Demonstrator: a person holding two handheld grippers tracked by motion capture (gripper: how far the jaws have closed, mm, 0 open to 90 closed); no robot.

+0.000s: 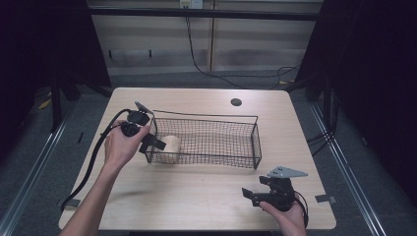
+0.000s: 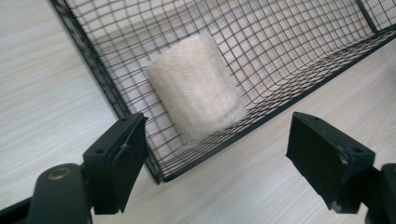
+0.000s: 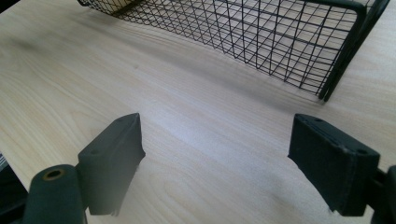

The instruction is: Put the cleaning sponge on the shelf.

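Loofah-like roll (image 2: 195, 86), pale and fibrous, lies on its side in the corner of the wire basket (image 2: 299, 93), just ahead of my left gripper (image 2: 224, 163) and a little beyond its tips, with the basket's end wall and near rail between us. My left jaws stand wide apart and hold nothing, straddling the basket's corner from outside. I judge the roll to be light, springy and rough, so it should not slip, but it will squash if I clamp hard and may catch on the mesh. I would come over the rim from above and take it across its rounded middle, one pad on each side of the curve, closing only until the fibres give slightly. My right gripper (image 1: 263, 195) hovers over the bare table (image 3: 187, 116), well off to the side, near the basket's far end, its jaws also spread and empty.
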